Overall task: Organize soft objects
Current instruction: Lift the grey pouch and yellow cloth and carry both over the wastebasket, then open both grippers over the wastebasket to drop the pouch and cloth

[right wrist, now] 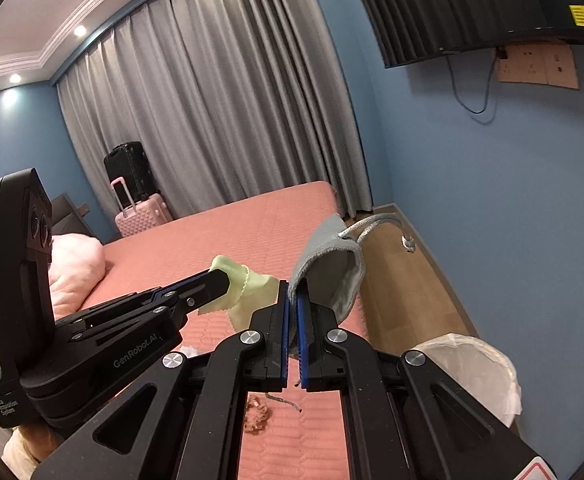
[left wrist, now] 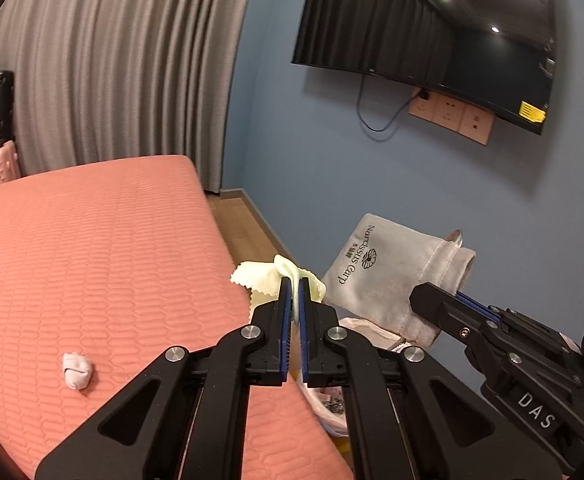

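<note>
Left wrist view: the left tool (left wrist: 295, 280), its jaws nearly closed, pinches a pale yellow cloth (left wrist: 254, 278) above the near edge of the pink bed (left wrist: 92, 240), while the right tool (left wrist: 457, 296), also clamped, holds up a grey drawstring pouch (left wrist: 387, 272) by its rim just right of the cloth. The pouch's mouth sags half open, its cord (right wrist: 375, 224) trailing off to the side in the right wrist view; the cloth is thin, crumpled, with a pinked zigzag edge, and hangs limp from the blue pads. Judged from this, the packing is at an early-to-middle stage: cloth and pouch are both lifted and close together, but the cloth is not yet inside. Still lying on the bed are a small white rolled bundle (left wrist: 76, 370), well left of the cloth, and a pinkish scrunchie-like item (right wrist: 256, 416) below the right tool. A white-lined bin (right wrist: 475, 372) stands on the floor beside the bed.
</note>
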Tool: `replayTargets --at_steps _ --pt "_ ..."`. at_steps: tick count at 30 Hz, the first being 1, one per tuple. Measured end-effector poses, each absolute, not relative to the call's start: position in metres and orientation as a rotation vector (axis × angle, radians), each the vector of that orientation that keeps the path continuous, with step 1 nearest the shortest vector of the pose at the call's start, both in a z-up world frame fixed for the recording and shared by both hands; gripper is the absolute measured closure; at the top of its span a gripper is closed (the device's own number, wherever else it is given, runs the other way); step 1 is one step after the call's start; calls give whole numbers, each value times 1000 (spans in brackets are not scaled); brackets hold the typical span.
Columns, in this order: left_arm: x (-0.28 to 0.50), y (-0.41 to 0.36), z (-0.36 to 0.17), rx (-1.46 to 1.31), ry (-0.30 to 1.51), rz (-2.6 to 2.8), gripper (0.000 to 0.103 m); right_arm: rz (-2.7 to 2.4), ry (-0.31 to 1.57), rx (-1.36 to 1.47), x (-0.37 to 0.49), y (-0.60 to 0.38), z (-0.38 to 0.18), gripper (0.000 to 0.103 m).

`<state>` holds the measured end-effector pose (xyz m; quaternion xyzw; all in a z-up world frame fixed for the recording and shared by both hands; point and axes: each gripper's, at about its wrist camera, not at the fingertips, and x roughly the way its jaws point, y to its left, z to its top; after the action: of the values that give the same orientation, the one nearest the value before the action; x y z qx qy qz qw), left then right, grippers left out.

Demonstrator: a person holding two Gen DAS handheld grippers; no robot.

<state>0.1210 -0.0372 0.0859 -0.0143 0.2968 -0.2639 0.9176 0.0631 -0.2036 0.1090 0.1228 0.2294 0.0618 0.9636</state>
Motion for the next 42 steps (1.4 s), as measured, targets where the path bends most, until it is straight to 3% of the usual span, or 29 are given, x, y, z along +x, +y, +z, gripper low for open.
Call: replayTargets --at_steps 25,28,30,42 --pt "118 -150 51 11 748 -711 98 -63 512 308 50 -298 64 99" --pt "118 -154 49 3 750 -704 79 -67 514 302 48 -297 61 98" --pt "117 -155 50 0 733 -687 51 -74 509 300 47 -297 60 95" --pt "115 -154 54 6 701 -661 49 -65 516 302 46 -295 57 95"
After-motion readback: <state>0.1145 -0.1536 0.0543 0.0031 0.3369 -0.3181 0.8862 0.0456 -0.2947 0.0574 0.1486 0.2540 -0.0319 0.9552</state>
